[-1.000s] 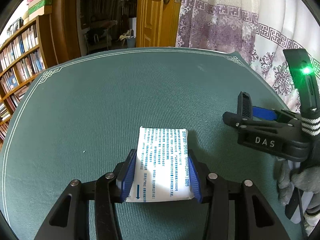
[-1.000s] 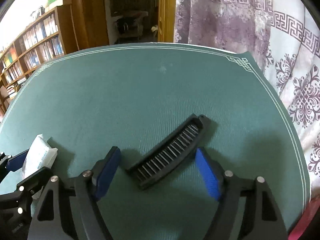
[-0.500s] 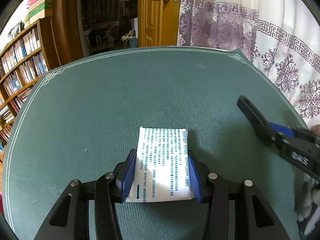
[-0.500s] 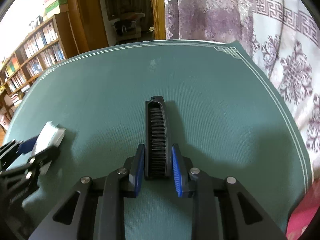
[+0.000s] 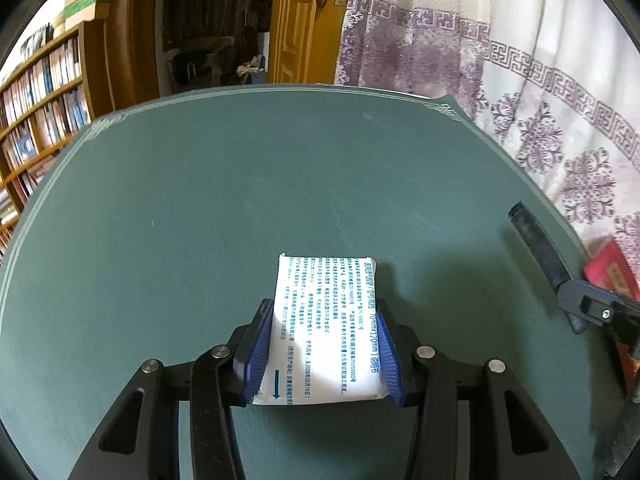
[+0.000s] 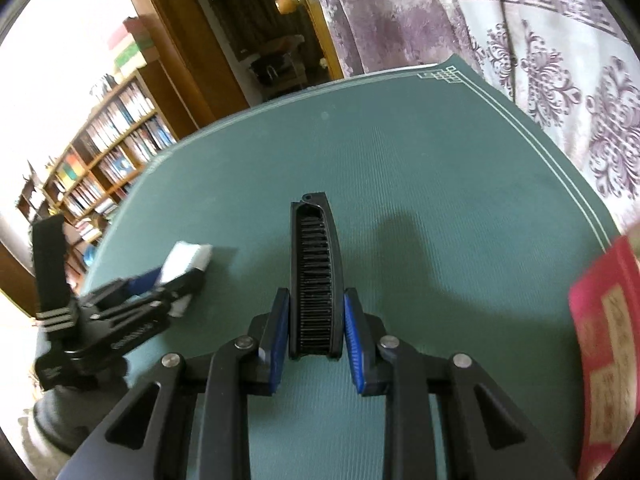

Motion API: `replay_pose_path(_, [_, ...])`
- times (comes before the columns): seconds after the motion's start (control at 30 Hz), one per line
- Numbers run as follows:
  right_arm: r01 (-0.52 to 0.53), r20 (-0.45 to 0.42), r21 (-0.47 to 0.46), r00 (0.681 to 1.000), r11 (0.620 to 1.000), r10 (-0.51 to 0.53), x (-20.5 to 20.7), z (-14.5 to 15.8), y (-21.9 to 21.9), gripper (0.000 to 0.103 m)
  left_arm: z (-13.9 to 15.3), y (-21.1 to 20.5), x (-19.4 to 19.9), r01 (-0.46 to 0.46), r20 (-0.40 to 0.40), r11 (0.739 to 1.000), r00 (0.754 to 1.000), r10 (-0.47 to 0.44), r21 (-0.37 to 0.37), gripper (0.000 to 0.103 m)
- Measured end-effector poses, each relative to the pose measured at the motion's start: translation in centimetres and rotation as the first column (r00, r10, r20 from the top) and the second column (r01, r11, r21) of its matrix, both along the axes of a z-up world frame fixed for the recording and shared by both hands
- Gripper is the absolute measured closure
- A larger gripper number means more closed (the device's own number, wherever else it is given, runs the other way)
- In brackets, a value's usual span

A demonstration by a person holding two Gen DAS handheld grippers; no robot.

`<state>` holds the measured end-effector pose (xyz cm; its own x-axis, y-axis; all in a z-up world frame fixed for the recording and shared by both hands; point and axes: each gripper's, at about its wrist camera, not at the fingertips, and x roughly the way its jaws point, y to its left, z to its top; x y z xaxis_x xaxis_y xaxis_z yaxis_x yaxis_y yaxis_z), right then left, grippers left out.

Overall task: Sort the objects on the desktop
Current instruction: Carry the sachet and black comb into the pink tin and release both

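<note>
My left gripper (image 5: 322, 340) is shut on a white packet (image 5: 324, 324) with blue print, its blue pads pressing both long sides above the green mat (image 5: 240, 200). In the right wrist view my right gripper (image 6: 316, 320) is shut on a black folding comb (image 6: 316, 276) that points away from me, teeth facing up. The left wrist view shows that comb (image 5: 536, 244) at the right edge, sticking out of the right gripper (image 5: 576, 300). The left gripper (image 6: 176, 284) with the white packet (image 6: 186, 258) appears at the left of the right wrist view.
A red box (image 6: 604, 344) lies at the mat's right edge, also seen as the red box (image 5: 612, 276) in the left wrist view. A patterned curtain (image 5: 540, 92) hangs to the right. A bookshelf (image 5: 36, 120) stands at the left, a wooden door (image 5: 304, 20) behind the table.
The right gripper closed on the comb, which turned from a slant to straight between its pads, and it moved right and tilted. The left gripper kept its packet and shifted sideways.
</note>
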<state>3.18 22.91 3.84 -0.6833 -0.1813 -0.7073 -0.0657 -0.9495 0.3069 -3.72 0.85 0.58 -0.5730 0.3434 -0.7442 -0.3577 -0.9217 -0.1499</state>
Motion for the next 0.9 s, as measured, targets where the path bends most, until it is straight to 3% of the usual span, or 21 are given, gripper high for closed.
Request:
replay_pose_path(0.27, [0.003, -0.058, -0.033, 0.998, 0.999, -0.005, 5.7, 1.7, 1.4, 0.075, 1.5, 1.2, 3.8, 0.03, 0.003, 0.998, 1.0, -0.03, 0.055, 0.054])
replay_pose_path(0.47, [0.05, -0.115, -0.019, 0.992, 0.999, -0.051, 10.5, 3.3, 3.3, 0.075, 4.8, 5.1, 7.0, 0.129, -0.058, 0.99, 0.99, -0.125, 0.064, 0.054])
replay_pose_path(0.6, [0.11, -0.167, 0.003, 0.98, 0.994, -0.108, 13.8, 4.9, 5.4, 0.075, 7.1, 8.5, 9.0, 0.218, -0.102, 0.974, 0.972, -0.211, 0.066, 0.054])
replay_pose_path(0.9, [0.32, -0.24, 0.044, 0.923, 0.946, -0.301, 21.0, 6.9, 12.0, 0.075, 10.8, 18.1, 13.2, 0.414, -0.174, 0.909, 0.899, -0.401, 0.046, 0.054])
